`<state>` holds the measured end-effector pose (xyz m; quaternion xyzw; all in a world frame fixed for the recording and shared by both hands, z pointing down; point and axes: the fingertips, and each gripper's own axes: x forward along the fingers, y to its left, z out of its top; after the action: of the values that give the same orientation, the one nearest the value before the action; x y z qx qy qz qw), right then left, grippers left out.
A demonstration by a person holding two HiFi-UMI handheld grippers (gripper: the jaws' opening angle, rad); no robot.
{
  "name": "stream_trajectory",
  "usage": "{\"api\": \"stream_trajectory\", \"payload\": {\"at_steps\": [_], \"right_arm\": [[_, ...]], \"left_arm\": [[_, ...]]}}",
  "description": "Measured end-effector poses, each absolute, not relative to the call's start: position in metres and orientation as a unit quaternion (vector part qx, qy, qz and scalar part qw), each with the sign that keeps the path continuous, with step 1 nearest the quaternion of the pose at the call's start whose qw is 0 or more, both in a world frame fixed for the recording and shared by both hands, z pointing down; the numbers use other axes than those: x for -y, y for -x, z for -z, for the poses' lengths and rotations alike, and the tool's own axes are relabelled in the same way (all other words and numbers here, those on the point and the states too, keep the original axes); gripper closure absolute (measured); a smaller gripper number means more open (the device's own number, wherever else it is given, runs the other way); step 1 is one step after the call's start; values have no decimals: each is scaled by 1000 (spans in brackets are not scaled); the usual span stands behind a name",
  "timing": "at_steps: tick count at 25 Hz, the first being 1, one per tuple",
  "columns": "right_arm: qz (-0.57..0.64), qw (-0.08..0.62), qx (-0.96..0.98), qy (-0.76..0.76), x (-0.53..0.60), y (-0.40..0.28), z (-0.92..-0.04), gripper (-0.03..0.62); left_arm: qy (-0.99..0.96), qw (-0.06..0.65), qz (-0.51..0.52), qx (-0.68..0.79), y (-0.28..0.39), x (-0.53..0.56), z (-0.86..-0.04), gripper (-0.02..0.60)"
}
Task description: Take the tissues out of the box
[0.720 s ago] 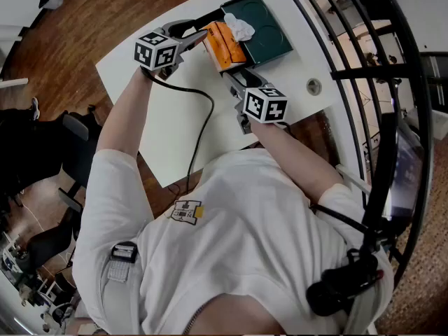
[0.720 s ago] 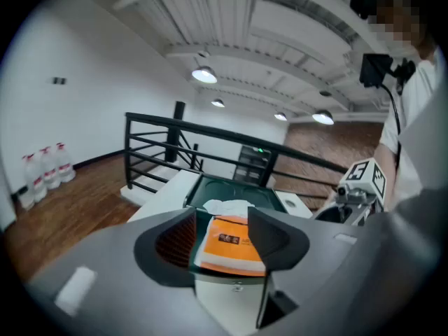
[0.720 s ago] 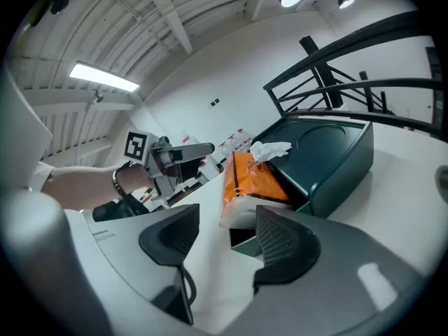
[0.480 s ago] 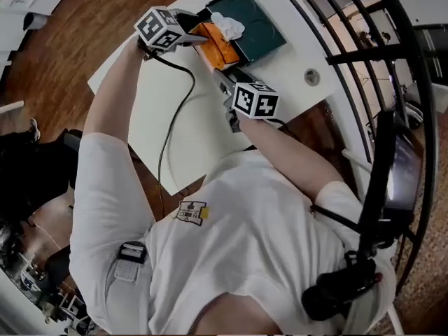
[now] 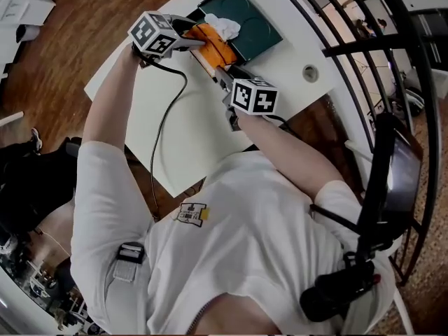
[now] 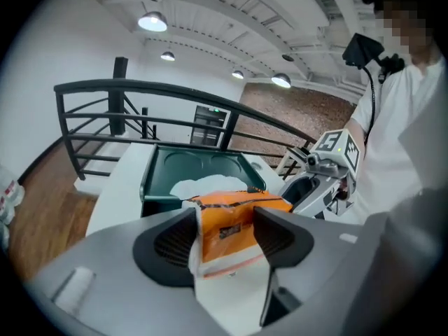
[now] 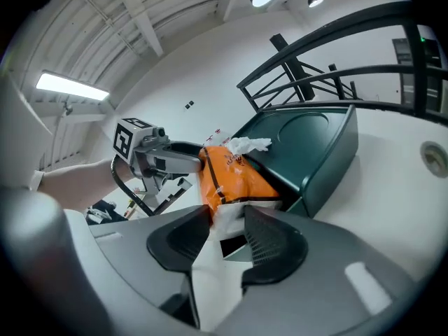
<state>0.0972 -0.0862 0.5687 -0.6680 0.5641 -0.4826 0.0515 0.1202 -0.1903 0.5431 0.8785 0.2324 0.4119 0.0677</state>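
Observation:
An orange tissue pack (image 5: 210,43) hangs just above the white table (image 5: 182,124), at the near edge of a dark green tray (image 5: 257,21). My left gripper (image 5: 199,42) is shut across the pack's orange body (image 6: 234,231), with both pads pressing its sides. My right gripper (image 5: 222,74) is shut on the pack's white near end (image 7: 225,214). A crumpled white tissue (image 5: 225,26) lies in the tray just behind the pack. In the right gripper view the left gripper (image 7: 183,164) reaches in from the left onto the pack (image 7: 234,176).
A black cable (image 5: 165,117) runs from the left gripper across the table. A round grommet (image 5: 310,73) sits in the tabletop right of the tray. A black metal railing (image 5: 378,54) stands beyond the table's right edge, and wooden floor (image 5: 77,40) lies to the left.
Both grippers and the orange pack have shifted a little up and left in the head view. The left gripper has come closer over the pack's side.

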Motion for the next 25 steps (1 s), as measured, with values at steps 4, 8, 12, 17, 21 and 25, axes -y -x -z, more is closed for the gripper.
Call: {"api": "stream_trajectory", "payload": {"at_steps": [4, 8, 12, 17, 21, 25], "right_arm": [[448, 27, -599, 663, 85, -103, -551, 451], [375, -29, -648, 662, 91, -92, -523, 454], [269, -124, -731, 614, 113, -56, -502, 454], [206, -247, -808, 494, 121, 3, -526, 454], [190, -354, -820, 407, 110, 40, -578, 452], [142, -435, -817, 352, 101, 66, -620, 450]], "left_arm": [[-917, 56, -349, -183, -118, 190, -510, 327], [-955, 29, -270, -116, -93, 192, -467, 327], [-981, 13, -193, 15, -25, 203, -433, 327], [-970, 56, -132, 198, 70, 184, -450, 327], [-933, 125, -124, 315, 124, 155, -521, 324], [-893, 177, -150, 386, 159, 132, -591, 321]]}}
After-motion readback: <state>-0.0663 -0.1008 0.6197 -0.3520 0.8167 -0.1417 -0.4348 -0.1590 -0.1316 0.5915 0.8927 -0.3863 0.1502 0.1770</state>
